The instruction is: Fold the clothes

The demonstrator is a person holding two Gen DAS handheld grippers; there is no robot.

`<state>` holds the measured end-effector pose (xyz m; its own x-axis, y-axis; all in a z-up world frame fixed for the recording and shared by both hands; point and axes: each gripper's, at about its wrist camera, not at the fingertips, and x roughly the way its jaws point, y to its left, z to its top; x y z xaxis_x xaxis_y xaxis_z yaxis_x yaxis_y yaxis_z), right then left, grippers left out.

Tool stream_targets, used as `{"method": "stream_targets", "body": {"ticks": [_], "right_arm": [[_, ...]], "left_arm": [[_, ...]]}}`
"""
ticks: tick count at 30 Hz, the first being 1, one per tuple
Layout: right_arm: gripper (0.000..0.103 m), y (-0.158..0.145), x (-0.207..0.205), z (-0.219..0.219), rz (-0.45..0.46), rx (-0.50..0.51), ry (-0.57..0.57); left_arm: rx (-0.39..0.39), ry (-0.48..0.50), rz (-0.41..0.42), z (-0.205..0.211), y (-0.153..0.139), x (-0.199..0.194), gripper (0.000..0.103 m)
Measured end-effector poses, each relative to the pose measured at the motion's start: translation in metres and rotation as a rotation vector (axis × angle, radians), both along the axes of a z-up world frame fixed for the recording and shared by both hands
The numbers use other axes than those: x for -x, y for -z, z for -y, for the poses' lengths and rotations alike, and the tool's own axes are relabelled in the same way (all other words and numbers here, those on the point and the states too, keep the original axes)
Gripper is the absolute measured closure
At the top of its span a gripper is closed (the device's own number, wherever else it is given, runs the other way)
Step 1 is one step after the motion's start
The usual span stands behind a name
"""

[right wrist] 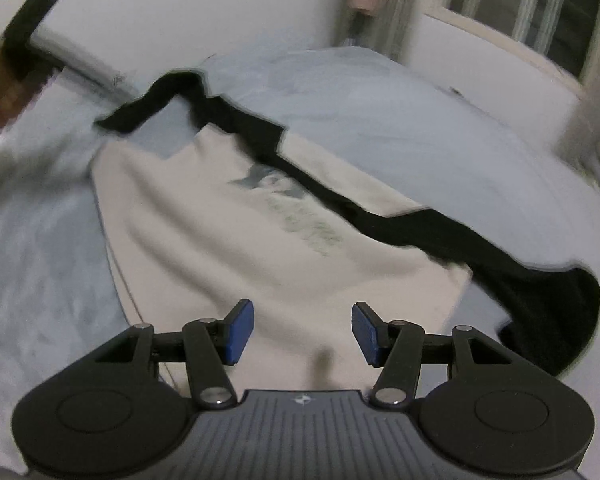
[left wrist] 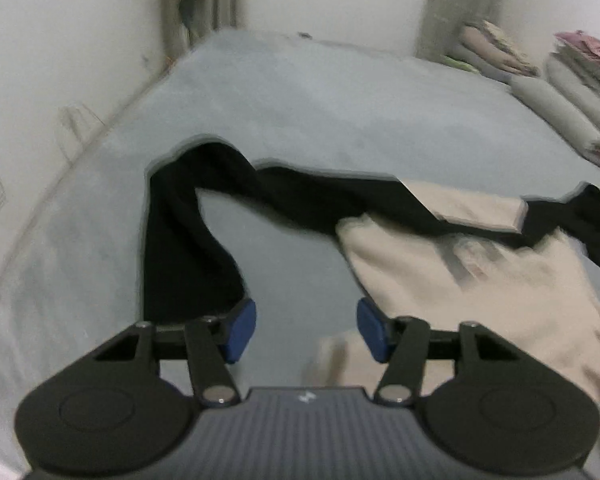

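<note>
Now two garments, one cream shirt and one black piece, lie under two released grippers.

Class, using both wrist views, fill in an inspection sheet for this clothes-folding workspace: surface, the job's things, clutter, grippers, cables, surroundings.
Surface: grey-blue bed cover, slightly rumpled.
Job's things: cream shirt with a faded print, spread out; black garment lying unfolded, part of it across the shirt's far edge.
Clutter: stacked folded bedding at the bed's far right.
Grippers: left gripper open, nothing between its pads; right gripper open above the shirt, holding nothing.
Cables: nothing seen.
Surroundings: white wall, curtain, window.
</note>
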<state>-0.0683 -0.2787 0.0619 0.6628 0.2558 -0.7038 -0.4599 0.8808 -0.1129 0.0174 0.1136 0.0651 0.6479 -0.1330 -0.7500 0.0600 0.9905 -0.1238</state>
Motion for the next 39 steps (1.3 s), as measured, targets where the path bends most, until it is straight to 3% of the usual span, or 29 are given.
{"method": "stream_targets", "body": {"ticks": [5, 10, 12, 16, 17, 18, 19, 23, 27, 32, 39], "right_arm": [[0.05, -0.004, 0.007, 0.044, -0.12, -0.155, 0.166], [0.05, 0.012, 0.021, 0.073, -0.176, -0.306, 0.144], [0.05, 0.023, 0.02, 0.073, -0.176, -0.317, 0.119], [0.051, 0.034, 0.015, 0.058, -0.13, -0.313, 0.04], [0.06, 0.038, 0.012, 0.054, -0.126, -0.291, 0.042], [0.08, 0.039, 0.009, 0.051, -0.132, -0.277, 0.042], [0.086, 0.041, 0.007, 0.049, -0.14, -0.263, 0.04], [0.087, 0.016, 0.02, 0.068, -0.095, -0.357, 0.019], [0.088, -0.016, 0.04, 0.085, -0.048, -0.393, 0.05], [0.09, -0.028, 0.049, 0.096, -0.107, -0.355, 0.078], [0.091, -0.031, 0.067, 0.107, -0.157, -0.286, 0.074]], "left_arm": [[0.114, -0.007, -0.031, -0.007, 0.022, 0.005, 0.059], [0.201, 0.048, -0.027, 0.001, 0.041, 0.006, 0.059], [0.194, 0.078, -0.015, 0.008, 0.044, 0.008, 0.062], [0.189, 0.083, -0.035, 0.017, 0.049, 0.009, 0.092], [0.191, 0.083, -0.036, 0.017, 0.049, 0.01, 0.096], [0.196, 0.086, -0.034, 0.016, 0.047, 0.012, 0.097], [0.213, 0.084, -0.035, 0.013, 0.043, 0.015, 0.098], [0.328, 0.086, -0.011, 0.0, 0.02, 0.033, 0.099], [0.36, 0.091, -0.016, 0.006, 0.005, 0.053, 0.099], [0.344, 0.132, -0.034, 0.019, -0.002, 0.087, 0.099], [0.242, 0.207, -0.065, 0.034, 0.002, 0.131, 0.099]]}}
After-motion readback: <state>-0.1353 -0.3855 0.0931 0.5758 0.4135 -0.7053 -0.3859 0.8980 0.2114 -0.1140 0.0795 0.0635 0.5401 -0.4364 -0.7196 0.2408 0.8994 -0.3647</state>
